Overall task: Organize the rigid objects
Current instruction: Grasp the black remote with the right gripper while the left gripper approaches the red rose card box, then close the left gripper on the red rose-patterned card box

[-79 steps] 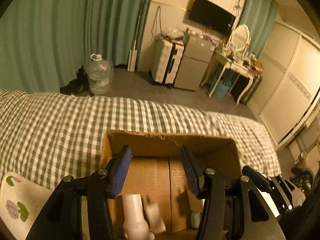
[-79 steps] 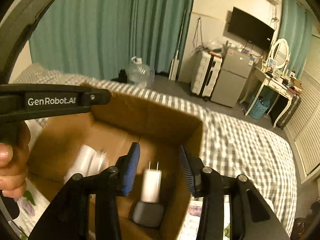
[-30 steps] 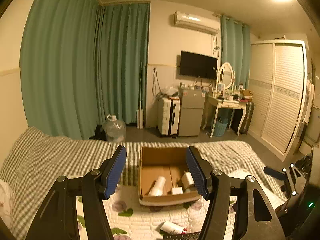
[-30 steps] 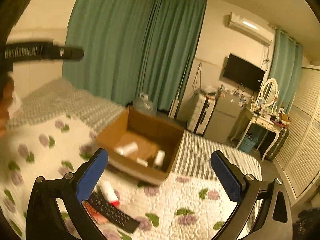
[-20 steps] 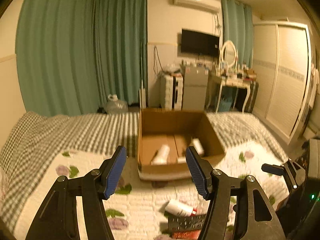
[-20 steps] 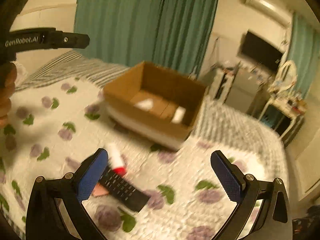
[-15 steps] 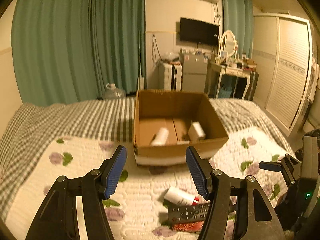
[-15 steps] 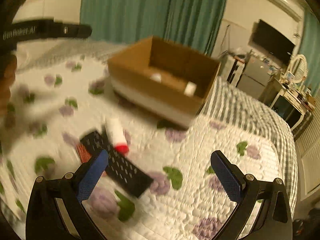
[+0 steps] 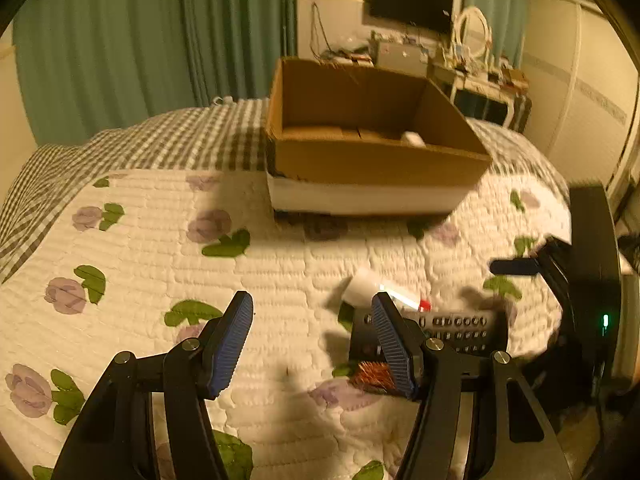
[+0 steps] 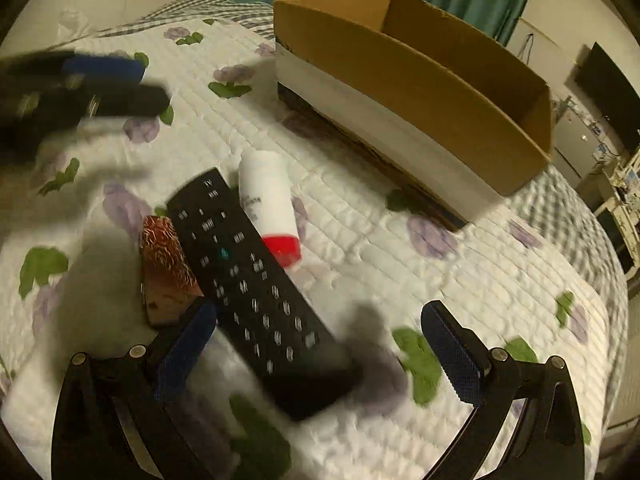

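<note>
A black remote control (image 10: 256, 280) lies on the flowered quilt, with a white bottle with a red cap (image 10: 269, 204) beside it and a reddish-brown patterned block (image 10: 166, 272) partly under it. My right gripper (image 10: 320, 344) is open wide, low over the near end of the remote. My left gripper (image 9: 312, 336) is open and empty, just left of the same objects: remote (image 9: 452, 330), bottle (image 9: 372, 286), block (image 9: 372, 376). An open cardboard box (image 9: 376, 160) behind them holds a small white item (image 9: 412, 138).
The box (image 10: 416, 76) sits on the bed across the edge of the flowered quilt (image 9: 160, 256) and the checked sheet (image 9: 160, 144). Green curtains, a TV and furniture stand far behind. The other gripper shows blurred at each view's edge.
Both grippers left the box, pulled back and came down toward the quilt. The right gripper opened wide and now hovers over the remote. Items stay in the box.
</note>
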### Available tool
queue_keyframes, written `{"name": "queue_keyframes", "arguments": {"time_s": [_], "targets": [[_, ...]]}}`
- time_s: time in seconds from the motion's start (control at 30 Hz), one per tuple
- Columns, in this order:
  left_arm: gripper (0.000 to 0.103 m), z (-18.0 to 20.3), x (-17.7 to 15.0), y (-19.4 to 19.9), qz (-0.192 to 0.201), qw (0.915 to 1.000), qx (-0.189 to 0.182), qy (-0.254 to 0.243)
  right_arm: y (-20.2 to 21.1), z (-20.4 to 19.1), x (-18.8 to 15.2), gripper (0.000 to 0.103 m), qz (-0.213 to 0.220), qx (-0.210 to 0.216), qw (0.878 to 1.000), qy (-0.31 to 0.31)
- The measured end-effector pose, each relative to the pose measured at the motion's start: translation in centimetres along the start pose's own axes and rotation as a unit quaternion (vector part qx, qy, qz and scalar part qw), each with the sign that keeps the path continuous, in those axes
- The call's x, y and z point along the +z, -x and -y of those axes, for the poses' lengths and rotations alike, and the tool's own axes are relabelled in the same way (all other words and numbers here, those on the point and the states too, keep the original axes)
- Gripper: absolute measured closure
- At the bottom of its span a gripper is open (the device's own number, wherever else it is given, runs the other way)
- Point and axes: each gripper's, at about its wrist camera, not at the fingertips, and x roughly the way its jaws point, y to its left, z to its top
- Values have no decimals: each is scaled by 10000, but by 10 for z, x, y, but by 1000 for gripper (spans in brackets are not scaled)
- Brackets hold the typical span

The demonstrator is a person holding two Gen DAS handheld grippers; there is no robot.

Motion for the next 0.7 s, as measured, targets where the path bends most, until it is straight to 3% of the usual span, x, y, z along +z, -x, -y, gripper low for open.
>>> {"name": "queue_keyframes", "arguments": {"time_s": [0.07, 0.13, 0.2, 0.4, 0.5, 0.7], "targets": [[39, 2, -1, -3, -101, 9999, -44, -81, -6, 1, 3, 21, -12, 320, 9995, -82], [39, 5, -2, -5, -183, 9997, -141, -123, -10, 1, 4, 60, -52, 587, 9981, -166], [39, 9, -3, -6, -255, 9992, -263, -184, -12, -6, 1, 70, -141, 458, 9988, -71], [39, 33, -6, -11, -552, 9948, -692, -512, -5, 5, -12, 77, -291, 247, 9987, -351], [39, 56, -14, -27, -1159, 9824, -1219, -818, 4, 21, -20, 82, -344, 30, 9969, -707], [38, 70, -21, -43, -1345, 9783, -1090, -1140, 13, 54, -37, 83, -466, -243, 9878, -1469]]}}
